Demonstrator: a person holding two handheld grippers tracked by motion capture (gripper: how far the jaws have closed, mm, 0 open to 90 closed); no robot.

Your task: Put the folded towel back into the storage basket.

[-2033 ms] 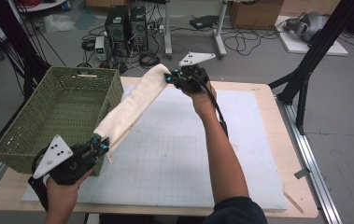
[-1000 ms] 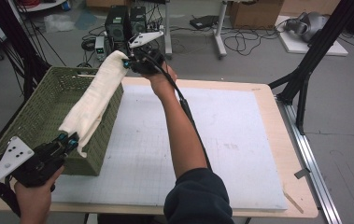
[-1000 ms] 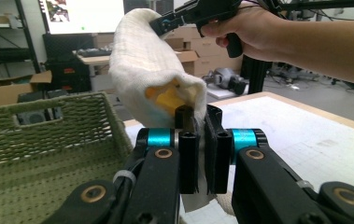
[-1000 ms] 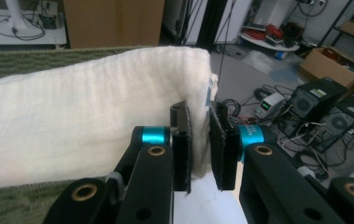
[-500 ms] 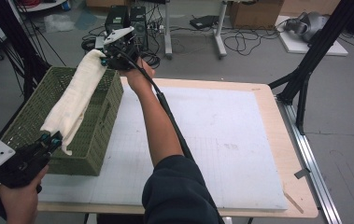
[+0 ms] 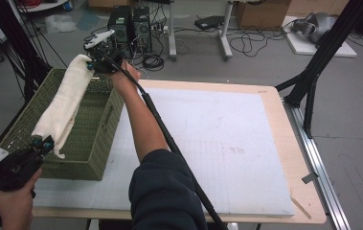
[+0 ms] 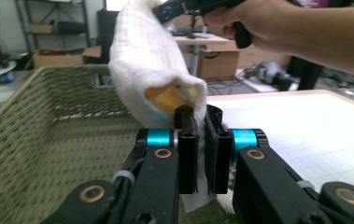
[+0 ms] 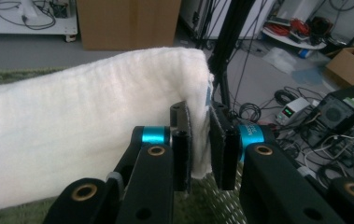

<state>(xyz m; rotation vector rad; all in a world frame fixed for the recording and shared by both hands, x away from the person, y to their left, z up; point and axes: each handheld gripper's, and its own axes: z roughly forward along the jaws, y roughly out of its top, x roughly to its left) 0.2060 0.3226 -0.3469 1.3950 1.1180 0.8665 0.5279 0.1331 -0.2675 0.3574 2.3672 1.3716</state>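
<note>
Both hands have carried the folded towel (image 6: pixel 66 103) leftward off the white mat (image 6: pixel 217 143) since the earlier frames, and it now hangs stretched lengthwise over the green woven basket (image 6: pixel 97 139) at the left edge of the table (image 6: pixel 284 110). Left tongs (image 6: pixel 42 142) are clamped on the near end of the cloth, close to the basket's front rim; right tongs (image 6: pixel 92 62), at the end of an outstretched arm, are clamped on the far end above the back rim. Each gripper view shows its black jaws pinched together with a fold of fabric caught between them.

Moving the towel to the basket looks largely done. What appears to remain is lowering it inside and letting go, since the cloth is held above the rim rather than resting on the bottom.

Cream-white and softly textured, the towel (image 8: pixel 86 121) is folded into a long, thick band that sags slightly between the two grips. At its near end the layers gape open, showing a yellowish inner surface (image 7: pixel 165 95).
</note>
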